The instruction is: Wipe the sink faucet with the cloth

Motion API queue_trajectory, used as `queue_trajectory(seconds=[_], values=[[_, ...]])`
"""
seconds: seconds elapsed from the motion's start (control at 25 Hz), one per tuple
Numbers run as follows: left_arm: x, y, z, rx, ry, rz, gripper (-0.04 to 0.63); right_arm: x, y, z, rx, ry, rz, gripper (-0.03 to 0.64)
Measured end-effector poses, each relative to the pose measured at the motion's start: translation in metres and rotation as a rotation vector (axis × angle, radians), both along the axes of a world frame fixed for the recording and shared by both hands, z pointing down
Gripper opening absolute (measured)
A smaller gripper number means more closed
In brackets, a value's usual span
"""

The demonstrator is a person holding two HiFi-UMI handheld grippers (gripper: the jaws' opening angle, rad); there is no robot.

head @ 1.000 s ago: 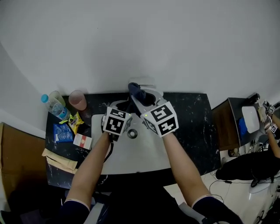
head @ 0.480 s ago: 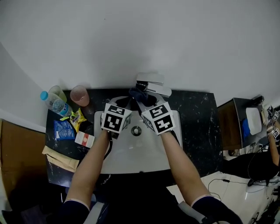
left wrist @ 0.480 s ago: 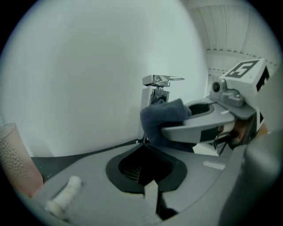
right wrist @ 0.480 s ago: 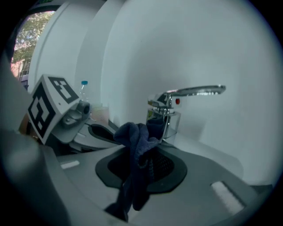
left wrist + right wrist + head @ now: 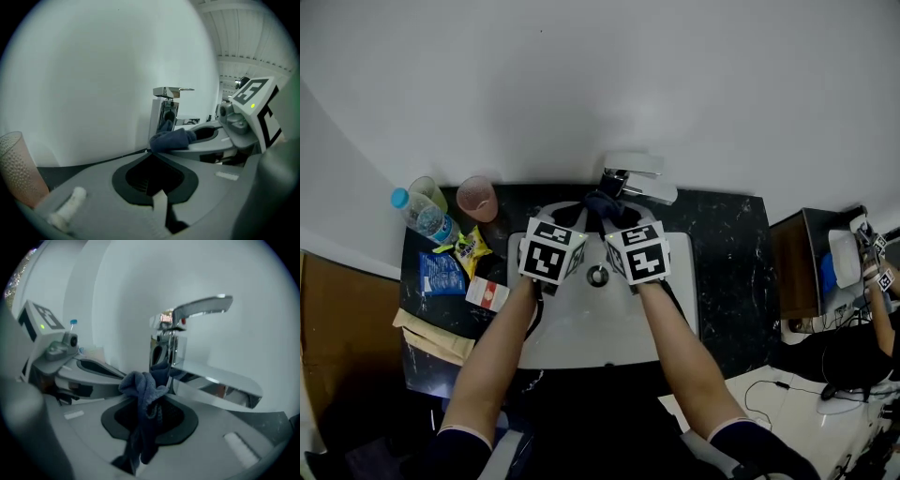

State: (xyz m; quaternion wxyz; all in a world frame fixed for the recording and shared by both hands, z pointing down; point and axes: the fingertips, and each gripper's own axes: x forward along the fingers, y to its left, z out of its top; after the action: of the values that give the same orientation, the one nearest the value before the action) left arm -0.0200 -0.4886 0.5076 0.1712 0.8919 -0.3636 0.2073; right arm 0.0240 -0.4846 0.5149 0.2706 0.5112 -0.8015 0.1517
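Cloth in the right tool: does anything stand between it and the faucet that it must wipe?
Nothing visible does. The cloth, clamped in the right tool, is right at the column of the faucet; the shut, empty left tool sits off to the side.

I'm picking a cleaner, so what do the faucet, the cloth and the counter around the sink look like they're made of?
Faucet: polished metal, probably chrome-plated; its surfaces give mirror-like reflections.
Cloth: dark blue soft textile, perhaps microfibre or terry; it looks fuzzy and drapes in folds.
Counter: black stone or a stone-look surface; white veins run through it.
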Motion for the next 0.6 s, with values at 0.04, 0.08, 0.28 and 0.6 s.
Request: queue_trajectory(seconds=[0.04, 0.08, 0.28, 0.6], values=[[0.0, 0.0, 0.0, 0.002, 0.001, 0.002, 0.002, 0.002, 0.001, -0.011, 0.027, -0.015, 0.012, 0.086], [0.0, -0.001, -0.001, 0.003, 0.002, 0.003, 0.002, 0.005, 0.002, -0.023, 0.057, -0.034, 0.024, 0.086], [0.004, -0.001, -0.004, 0.012, 0.002, 0.008, 0.002, 0.011, 0.002, -0.091, 0.197, -0.108, 0.049, 0.086], [0.005, 0.003, -0.006, 0.01, 0.005, 0.01, 0.002, 0.007, -0.003, -0.109, 0.261, -0.083, 0.04, 0.086]])
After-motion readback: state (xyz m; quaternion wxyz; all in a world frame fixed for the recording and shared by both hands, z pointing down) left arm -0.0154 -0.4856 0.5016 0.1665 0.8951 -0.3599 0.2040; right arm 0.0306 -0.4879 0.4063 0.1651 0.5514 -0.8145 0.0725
